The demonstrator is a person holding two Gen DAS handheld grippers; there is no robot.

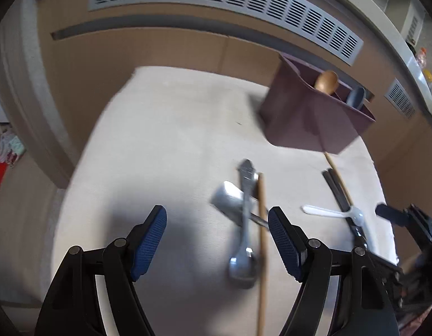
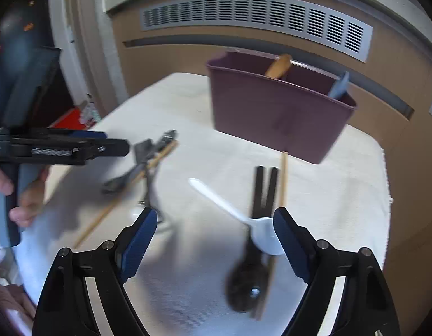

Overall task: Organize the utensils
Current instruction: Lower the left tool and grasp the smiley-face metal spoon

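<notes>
The left gripper, jaws spread and empty, hovers over the shiny metal spoon crossed by a thin wooden stick on the white cloth-covered table. Advice: straddle one handle only, then close. The right gripper, jaws likewise spread, frames the white plastic spoon. Only the right view shows the black spoon's bowl. The maroon plastic caddy stands behind.

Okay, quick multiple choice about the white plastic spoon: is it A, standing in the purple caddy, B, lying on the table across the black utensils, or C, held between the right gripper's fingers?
B: the white plastic spoon lies flat on the table, its bowl over the black utensils, while the right gripper is open and empty and the purple caddy holds only a wooden spoon and a grey-blue utensil.
</notes>
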